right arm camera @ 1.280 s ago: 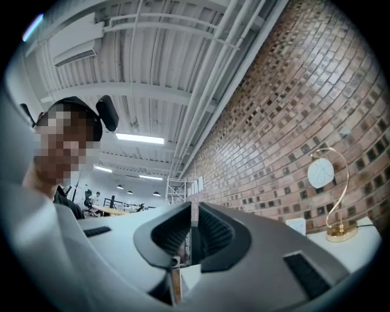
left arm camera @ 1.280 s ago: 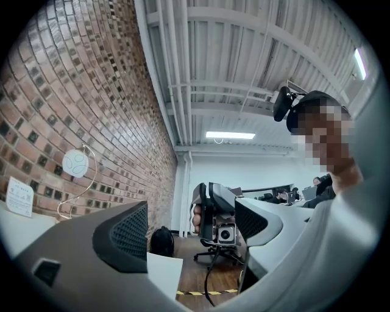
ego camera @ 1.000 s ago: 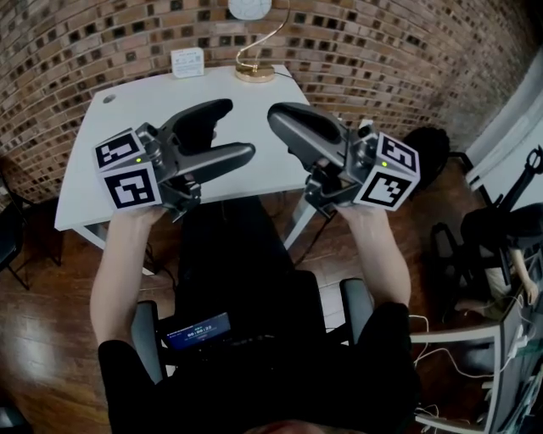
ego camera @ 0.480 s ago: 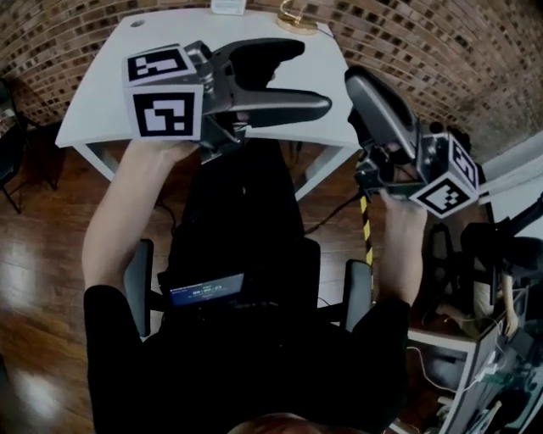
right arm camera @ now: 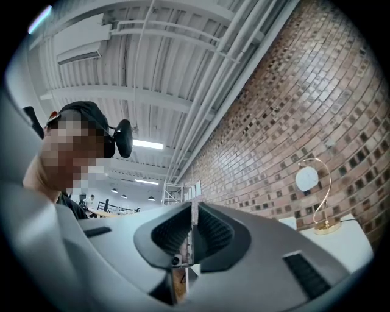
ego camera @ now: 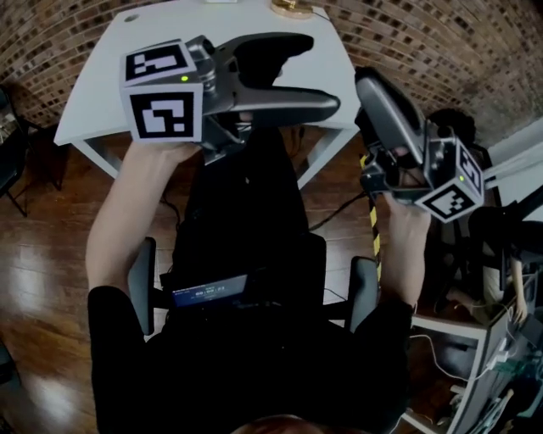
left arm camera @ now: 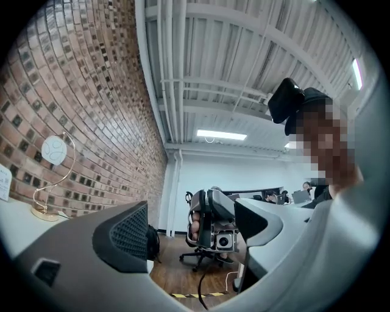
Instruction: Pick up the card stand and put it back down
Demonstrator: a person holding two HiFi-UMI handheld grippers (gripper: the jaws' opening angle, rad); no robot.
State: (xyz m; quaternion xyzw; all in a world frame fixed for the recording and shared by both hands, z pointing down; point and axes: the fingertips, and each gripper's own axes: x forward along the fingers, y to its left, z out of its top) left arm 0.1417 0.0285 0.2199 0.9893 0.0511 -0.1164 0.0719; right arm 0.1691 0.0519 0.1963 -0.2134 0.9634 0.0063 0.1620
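Far edge of white table [ego camera: 102, 102]: card stand [right arm camera: 318, 198]. Left gripper [ego camera: 322, 75] spread, right gripper [right arm camera: 194, 234] pressed together, both empty. Risk: closed jaws could tip the spindly stand.

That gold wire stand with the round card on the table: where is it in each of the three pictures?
Head view: only the gold base of the card stand, at the top edge, on the white table.
Left gripper view: far left, before the brick wall.
Right gripper view: far right.
Shared landmark: the brick wall behind it.
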